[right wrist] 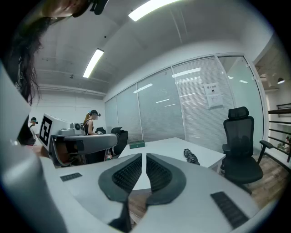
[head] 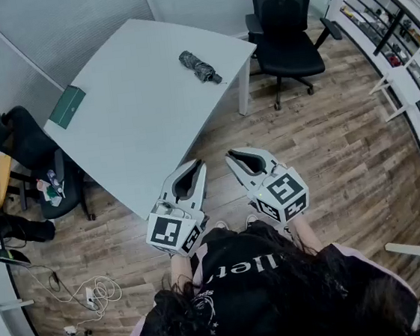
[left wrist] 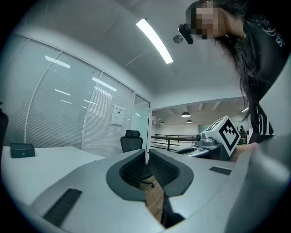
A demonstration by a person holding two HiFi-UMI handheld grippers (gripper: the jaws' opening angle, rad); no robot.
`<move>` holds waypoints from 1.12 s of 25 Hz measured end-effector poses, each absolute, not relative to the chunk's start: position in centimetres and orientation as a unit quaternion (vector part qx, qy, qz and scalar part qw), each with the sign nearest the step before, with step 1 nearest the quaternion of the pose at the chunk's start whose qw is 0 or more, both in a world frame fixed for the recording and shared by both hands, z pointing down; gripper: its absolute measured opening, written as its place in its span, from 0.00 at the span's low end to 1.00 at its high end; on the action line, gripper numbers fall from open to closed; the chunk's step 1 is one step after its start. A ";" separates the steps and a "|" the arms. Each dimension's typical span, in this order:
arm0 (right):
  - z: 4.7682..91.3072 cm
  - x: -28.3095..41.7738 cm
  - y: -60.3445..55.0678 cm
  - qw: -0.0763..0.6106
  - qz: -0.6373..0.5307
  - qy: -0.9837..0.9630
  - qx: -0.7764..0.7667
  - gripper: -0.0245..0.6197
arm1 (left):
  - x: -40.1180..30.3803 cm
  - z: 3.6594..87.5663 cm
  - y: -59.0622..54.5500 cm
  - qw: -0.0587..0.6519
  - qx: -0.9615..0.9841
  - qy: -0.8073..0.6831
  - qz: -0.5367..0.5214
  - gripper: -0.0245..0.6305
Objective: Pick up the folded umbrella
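Both closed and empty, my left gripper [head: 195, 167] and right gripper [head: 233, 155] haven't begun the reach; the umbrella [head: 199, 66] lies well ahead, needing opened jaws.

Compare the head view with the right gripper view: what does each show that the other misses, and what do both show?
Only the head view: white cables lying on the wooden floor near the person's feet.
Only the right gripper view: ceiling lights and a paper notice on the glass wall.
Both: the folded umbrella lying on the white table, the green box and the black office chair.
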State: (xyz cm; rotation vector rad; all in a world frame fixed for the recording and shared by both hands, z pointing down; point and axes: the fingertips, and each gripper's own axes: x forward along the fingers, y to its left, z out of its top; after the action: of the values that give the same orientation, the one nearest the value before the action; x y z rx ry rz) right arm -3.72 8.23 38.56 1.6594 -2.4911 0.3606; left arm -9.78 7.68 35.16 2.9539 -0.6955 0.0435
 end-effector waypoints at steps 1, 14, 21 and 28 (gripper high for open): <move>38.6 -3.8 8.2 0.064 0.120 -0.826 0.548 0.10 | -9.8 35.2 7.6 0.054 0.972 -0.229 0.016 0.11; 39.1 -2.7 8.6 0.060 0.124 -0.828 0.544 0.10 | -8.7 35.8 7.9 0.062 0.971 -0.228 0.030 0.11; 40.2 -0.4 9.5 0.055 0.135 -0.827 0.543 0.10 | -6.5 36.3 8.8 0.061 0.971 -0.230 0.033 0.11; 41.1 0.9 10.5 0.049 0.148 -0.837 0.524 0.10 | -4.6 37.1 10.1 0.068 0.967 -0.242 0.037 0.11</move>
State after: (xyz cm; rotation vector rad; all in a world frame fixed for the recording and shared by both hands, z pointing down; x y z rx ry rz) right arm 0.87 10.52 41.06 1.5980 -2.5513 0.4498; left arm -4.60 10.11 37.07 2.9133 -0.7295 0.1105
